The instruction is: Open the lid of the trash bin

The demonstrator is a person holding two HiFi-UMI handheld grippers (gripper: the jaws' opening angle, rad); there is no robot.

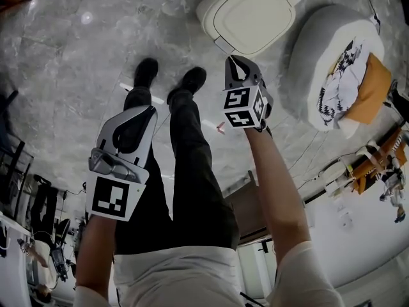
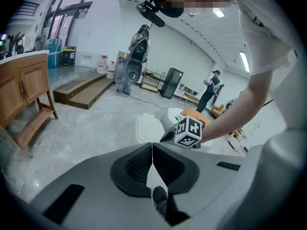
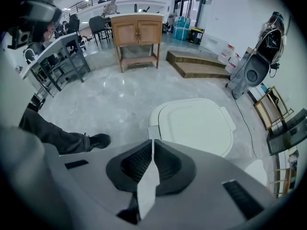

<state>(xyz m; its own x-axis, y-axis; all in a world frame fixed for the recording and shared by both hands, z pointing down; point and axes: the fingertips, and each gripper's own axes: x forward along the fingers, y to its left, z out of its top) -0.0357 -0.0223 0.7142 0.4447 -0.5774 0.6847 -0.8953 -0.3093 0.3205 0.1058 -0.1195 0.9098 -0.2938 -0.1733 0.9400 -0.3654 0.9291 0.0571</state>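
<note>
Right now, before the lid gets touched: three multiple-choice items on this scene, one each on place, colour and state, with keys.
1. Where does the trash bin stand?
A) on the floor, ahead of the right gripper
B) on the wooden steps
C) on the wooden cabinet

2. What colour is the lid?
A) black
B) cream white
C) orange

3. How do the gripper jaws stand?
A) both shut, empty
B) right shut on the lid
C) both wide open

Key:
1 A: the head view shows the bin on the floor past the right gripper's tips.
2 B: the lid is pale cream in every view.
3 A: the jaws of the left gripper and the right gripper meet with nothing between.
</note>
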